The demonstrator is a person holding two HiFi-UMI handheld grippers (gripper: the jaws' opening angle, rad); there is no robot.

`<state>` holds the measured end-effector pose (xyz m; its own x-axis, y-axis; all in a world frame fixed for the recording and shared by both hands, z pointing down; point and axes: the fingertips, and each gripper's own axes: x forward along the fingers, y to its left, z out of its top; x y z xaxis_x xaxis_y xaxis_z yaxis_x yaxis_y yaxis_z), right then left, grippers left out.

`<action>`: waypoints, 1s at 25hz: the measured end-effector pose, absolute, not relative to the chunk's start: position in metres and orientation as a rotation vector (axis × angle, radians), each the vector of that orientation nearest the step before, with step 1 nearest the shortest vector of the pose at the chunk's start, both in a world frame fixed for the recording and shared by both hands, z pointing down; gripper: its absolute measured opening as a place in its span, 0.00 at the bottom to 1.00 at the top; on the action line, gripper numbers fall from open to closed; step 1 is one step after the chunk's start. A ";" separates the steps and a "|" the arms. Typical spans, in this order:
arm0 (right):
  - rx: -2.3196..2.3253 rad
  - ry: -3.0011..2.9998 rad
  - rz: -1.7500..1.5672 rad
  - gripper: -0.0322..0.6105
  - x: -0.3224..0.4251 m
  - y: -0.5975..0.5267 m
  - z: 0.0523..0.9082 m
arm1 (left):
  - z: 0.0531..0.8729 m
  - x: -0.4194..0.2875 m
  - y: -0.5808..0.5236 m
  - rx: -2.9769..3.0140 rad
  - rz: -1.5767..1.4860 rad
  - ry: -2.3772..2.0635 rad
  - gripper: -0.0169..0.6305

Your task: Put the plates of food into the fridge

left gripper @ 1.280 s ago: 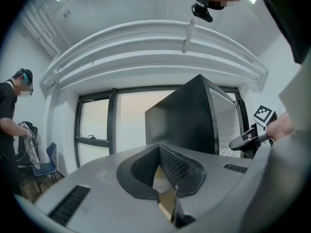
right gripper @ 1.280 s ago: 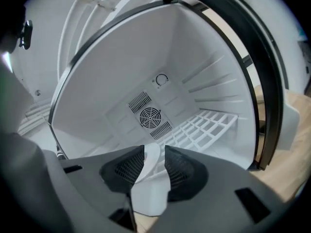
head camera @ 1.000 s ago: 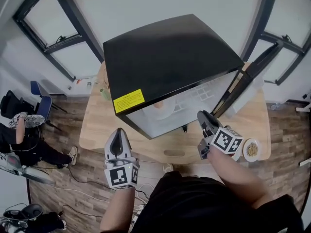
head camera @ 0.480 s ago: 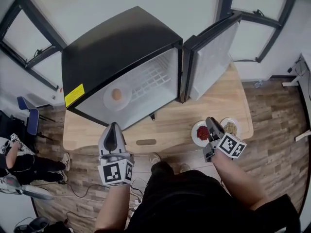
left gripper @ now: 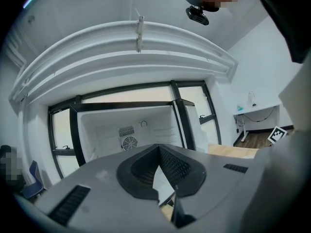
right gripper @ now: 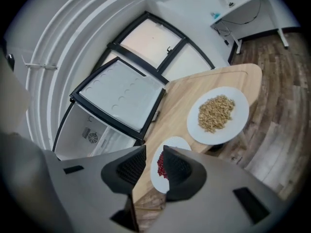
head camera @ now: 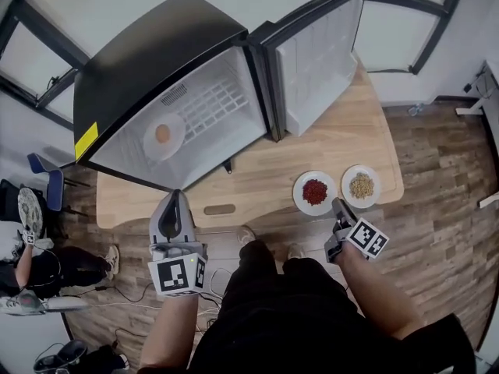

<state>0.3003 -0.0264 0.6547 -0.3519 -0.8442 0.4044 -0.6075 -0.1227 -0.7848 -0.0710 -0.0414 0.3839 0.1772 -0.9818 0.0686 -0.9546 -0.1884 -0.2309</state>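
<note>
Logged fridge [head camera: 179,68] standing open at the far left of the table [head camera: 257,185], with door [head camera: 320,61] swung out to the right. Found one plate with a round brownish item [head camera: 164,136] already inside on the wire shelf.

Counted two plates outside, near the table's right near edge: plate of red food [head camera: 314,192] on the left and plate of tan grains [head camera: 361,185] just beside it on the right.

Noted right gripper [head camera: 340,207] released, jaws parted with pads on nothing, hovering just off the near table edge. Sighted the red plate's near rim through the jaw gap in the right gripper view.

Noted left gripper [head camera: 173,206] closed at the tips and empty. Pointed at the fridge interior, well apart from both plates.

Judged the red plate the likely next pick. Lies just ahead and slightly left of the right tongs, near rim toward them. Round, so no long axis to align. Clearly nearer the right hand than the left. After the grasp, expect a carry far-left past the door edge to the shelf.
</note>
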 end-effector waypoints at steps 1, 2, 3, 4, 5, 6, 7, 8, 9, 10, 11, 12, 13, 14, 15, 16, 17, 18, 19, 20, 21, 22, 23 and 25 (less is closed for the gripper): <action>-1.632 1.900 -1.485 0.24 0.300 -0.022 0.664 | 0.384 -0.069 -0.040 -2.304 -0.316 1.904 0.03; -1.640 1.892 -1.504 0.24 0.300 -0.019 0.674 | 0.384 -0.067 -0.040 -2.302 -0.325 1.900 0.03; -1.655 1.881 -1.524 0.25 0.301 -0.015 0.684 | 0.383 -0.066 -0.039 -2.300 -0.331 1.899 0.03; -1.669 1.862 -1.545 0.28 0.303 -0.012 0.693 | 0.383 -0.065 -0.038 -2.298 -0.337 1.899 0.03; -1.677 1.838 -1.564 0.29 0.304 -0.010 0.702 | 0.383 -0.064 -0.037 -2.294 -0.343 1.899 0.03; -1.678 1.812 -1.584 0.31 0.306 -0.008 0.709 | 0.383 -0.064 -0.035 -2.290 -0.350 1.902 0.03; -1.673 1.788 -1.603 0.31 0.306 -0.007 0.717 | 0.383 -0.065 -0.033 -2.286 -0.357 1.906 0.03; -1.663 1.767 -1.626 0.32 0.305 -0.007 0.724 | 0.383 -0.066 -0.032 -2.281 -0.363 1.913 0.03; -1.649 1.748 -1.650 0.32 0.303 -0.006 0.731 | 0.384 -0.067 -0.030 -2.278 -0.370 1.920 0.03; -1.631 1.728 -1.676 0.32 0.301 -0.006 0.738 | 0.385 -0.069 -0.028 -2.276 -0.376 1.928 0.03; -1.606 1.707 -1.700 0.32 0.298 -0.007 0.745 | 0.386 -0.070 -0.026 -2.276 -0.384 1.935 0.03; -1.576 1.683 -1.720 0.32 0.295 -0.008 0.751 | 0.388 -0.072 -0.024 -2.277 -0.393 1.943 0.03; -1.543 1.657 -1.735 0.32 0.293 -0.009 0.756 | 0.390 -0.074 -0.021 -2.275 -0.401 1.952 0.03; -1.508 1.629 -1.745 0.32 0.291 -0.011 0.760 | 0.391 -0.076 -0.019 -2.272 -0.409 1.959 0.03; -1.478 1.604 -1.751 0.32 0.290 -0.013 0.763 | 0.392 -0.077 -0.018 -2.268 -0.417 1.966 0.03; -1.456 1.590 -1.751 0.32 0.288 -0.015 0.765 | 0.392 -0.079 -0.017 -2.264 -0.423 1.971 0.03; -1.440 1.595 -1.742 0.30 0.287 -0.017 0.765 | 0.393 -0.081 -0.016 -2.260 -0.429 1.975 0.03; -1.426 1.618 -1.725 0.25 0.285 -0.020 0.763 | 0.394 -0.082 -0.014 -2.257 -0.433 1.979 0.03; -1.413 1.648 -1.704 0.15 0.282 -0.022 0.759 | 0.396 -0.084 -0.013 -2.255 -0.436 1.983 0.03; -1.400 1.672 -1.687 0.13 0.280 -0.024 0.754 | 0.396 -0.086 -0.012 -2.254 -0.437 1.987 0.03; -1.386 1.686 -1.675 0.12 0.278 -0.025 0.749 | 0.397 -0.087 -0.011 -2.254 -0.437 1.990 0.03; -1.375 1.697 -1.666 0.10 0.277 -0.026 0.744 | 0.397 -0.088 -0.010 -2.255 -0.435 1.991 0.03; -1.367 1.710 -1.661 0.10 0.275 -0.027 0.739 | 0.397 -0.090 -0.010 -2.257 -0.431 1.992 0.03; -1.345 1.727 -1.656 0.10 0.270 -0.028 0.728 | 0.397 -0.092 -0.010 -2.257 -0.415 1.996 0.03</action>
<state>0.2697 -0.0276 0.7279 -0.4608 -0.8258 0.3250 -0.3594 -0.1612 -0.9192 -0.0919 -0.0102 0.3965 0.1039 -0.9852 0.1362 -0.9579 -0.1360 -0.2527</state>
